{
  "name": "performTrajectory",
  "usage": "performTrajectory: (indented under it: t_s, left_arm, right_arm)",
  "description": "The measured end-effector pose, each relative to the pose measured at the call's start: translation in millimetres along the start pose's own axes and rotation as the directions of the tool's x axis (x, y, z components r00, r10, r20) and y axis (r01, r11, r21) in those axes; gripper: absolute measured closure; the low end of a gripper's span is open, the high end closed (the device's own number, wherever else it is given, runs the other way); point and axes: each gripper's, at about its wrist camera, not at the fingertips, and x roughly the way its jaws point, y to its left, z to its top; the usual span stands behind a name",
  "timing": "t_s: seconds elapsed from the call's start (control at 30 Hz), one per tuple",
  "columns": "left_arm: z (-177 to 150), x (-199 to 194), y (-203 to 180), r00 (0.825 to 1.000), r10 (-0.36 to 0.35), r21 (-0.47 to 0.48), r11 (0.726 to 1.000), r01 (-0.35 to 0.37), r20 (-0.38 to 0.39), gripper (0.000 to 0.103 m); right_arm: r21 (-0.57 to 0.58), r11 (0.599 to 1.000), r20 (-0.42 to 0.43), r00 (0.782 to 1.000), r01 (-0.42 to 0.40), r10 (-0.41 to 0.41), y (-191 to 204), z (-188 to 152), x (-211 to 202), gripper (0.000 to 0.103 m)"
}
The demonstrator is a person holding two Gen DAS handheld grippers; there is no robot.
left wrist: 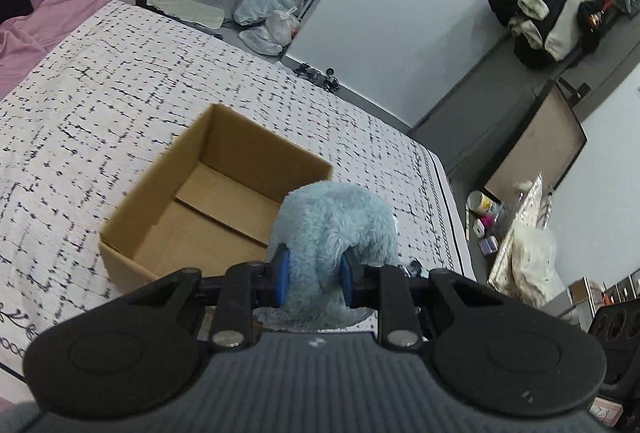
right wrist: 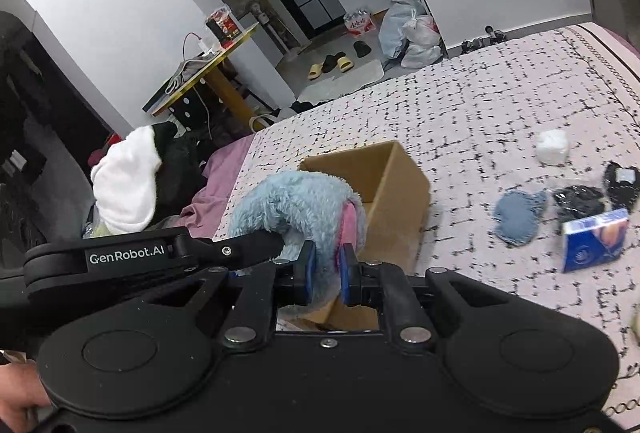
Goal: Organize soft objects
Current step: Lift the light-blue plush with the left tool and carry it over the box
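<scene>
A fluffy light-blue plush toy [left wrist: 332, 229] with a pink patch is held by both grippers above the near edge of an open, empty cardboard box [left wrist: 200, 217] on the bed. My left gripper [left wrist: 314, 279] is shut on the plush. My right gripper [right wrist: 326, 273] is shut on another part of the plush [right wrist: 296, 209], near the pink patch. The box also shows in the right wrist view [right wrist: 392, 185], behind the plush. The left gripper's body [right wrist: 160, 257] reaches in from the left in the right wrist view.
On the patterned bedspread [right wrist: 500, 105] to the right lie a blue denim pouch [right wrist: 518, 215], a blue tissue pack [right wrist: 594, 239], a white soft lump [right wrist: 552, 147] and dark bagged items [right wrist: 580, 199]. A pink sheet [left wrist: 40, 21] lies at the left. The bed edge [left wrist: 452, 201] drops to a cluttered floor.
</scene>
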Motion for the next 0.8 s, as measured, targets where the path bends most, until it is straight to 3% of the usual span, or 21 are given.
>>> performTrajectory:
  t_s: [0.27,0.8]
  left_arm:
    - [19.8,1.3,32.0,1.000,0.007,-0.045,0.999,-0.007,-0.005,0.079]
    - [31.3,45.4,97.7,0.992,0.030,-0.167,0.985,-0.051,-0.124,0.078]
  right_arm:
    - [-0.012,1.000,-0.029,0.999,0.014,-0.014,24.2,7.2,29.3,0.090]
    - [-0.078,0.989,-0.170,0.976,0.126,-0.137,49.0,1.8,96.3,0.090]
